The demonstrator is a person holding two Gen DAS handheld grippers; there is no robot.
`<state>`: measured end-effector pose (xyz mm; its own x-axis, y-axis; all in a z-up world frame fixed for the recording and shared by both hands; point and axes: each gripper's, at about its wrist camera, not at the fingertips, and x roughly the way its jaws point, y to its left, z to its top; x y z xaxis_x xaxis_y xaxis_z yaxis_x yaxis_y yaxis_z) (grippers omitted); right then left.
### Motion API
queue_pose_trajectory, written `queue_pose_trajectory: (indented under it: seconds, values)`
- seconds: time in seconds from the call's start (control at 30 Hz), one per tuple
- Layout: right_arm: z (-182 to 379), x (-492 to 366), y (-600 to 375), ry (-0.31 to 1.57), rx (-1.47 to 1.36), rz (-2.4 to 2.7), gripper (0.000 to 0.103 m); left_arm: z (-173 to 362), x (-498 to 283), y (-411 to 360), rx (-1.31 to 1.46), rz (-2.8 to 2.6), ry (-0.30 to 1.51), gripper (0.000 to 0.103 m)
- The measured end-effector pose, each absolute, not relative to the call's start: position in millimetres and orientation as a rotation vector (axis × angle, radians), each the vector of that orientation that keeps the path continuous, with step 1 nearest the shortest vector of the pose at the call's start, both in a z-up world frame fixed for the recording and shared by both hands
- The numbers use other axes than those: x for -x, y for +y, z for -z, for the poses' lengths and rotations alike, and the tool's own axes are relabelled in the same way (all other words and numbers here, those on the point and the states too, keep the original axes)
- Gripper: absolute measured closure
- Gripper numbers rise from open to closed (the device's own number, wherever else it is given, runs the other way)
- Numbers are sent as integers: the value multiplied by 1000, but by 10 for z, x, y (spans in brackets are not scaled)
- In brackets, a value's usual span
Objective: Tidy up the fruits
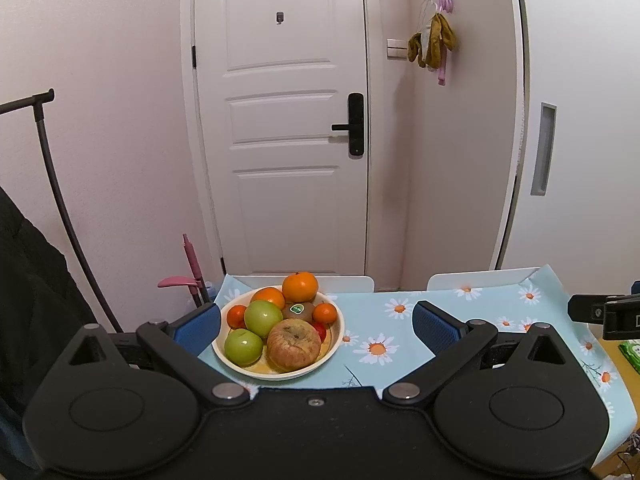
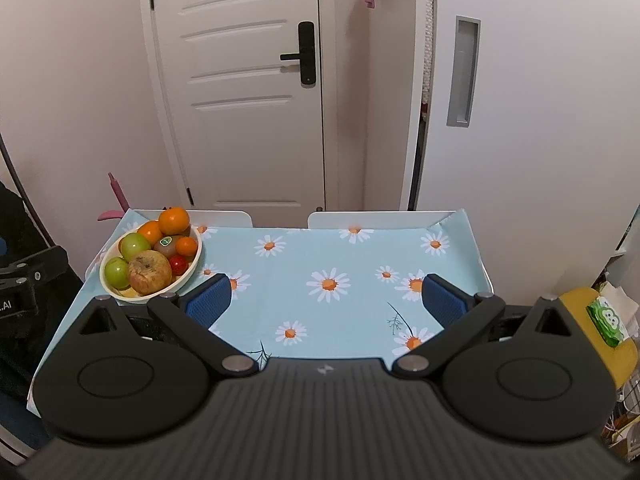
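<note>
A cream bowl (image 1: 338, 336) of fruit stands at the table's far left corner. It holds two green apples (image 1: 262, 317), a wrinkled brown-red apple (image 1: 294, 344), several oranges (image 1: 300, 286), a kiwi with a sticker (image 1: 297, 310) and a small red fruit (image 1: 320, 330). My left gripper (image 1: 316, 322) is open and empty, just short of the bowl, its blue pads on either side of it. My right gripper (image 2: 326, 296) is open and empty over the middle of the daisy tablecloth (image 2: 340, 256). The bowl (image 2: 192, 270) lies to its left.
The other gripper's body shows at the right edge (image 1: 604, 314) and at the left edge (image 2: 24, 280). A white door (image 1: 288, 120) stands behind the table. Two white chair backs (image 2: 380, 218) sit at the far edge. A green tissue pack (image 2: 610, 320) lies on a yellow stand at right.
</note>
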<state>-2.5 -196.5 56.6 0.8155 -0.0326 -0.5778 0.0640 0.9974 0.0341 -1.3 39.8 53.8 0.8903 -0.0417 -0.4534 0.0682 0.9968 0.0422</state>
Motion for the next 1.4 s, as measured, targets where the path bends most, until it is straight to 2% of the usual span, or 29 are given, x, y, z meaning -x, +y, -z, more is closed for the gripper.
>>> queue_pose_trajectory:
  seconds: [1.4]
  values:
    - [-513,-94,-2018,630,-57,70,0,-543,-152,258,-66,73,469,0]
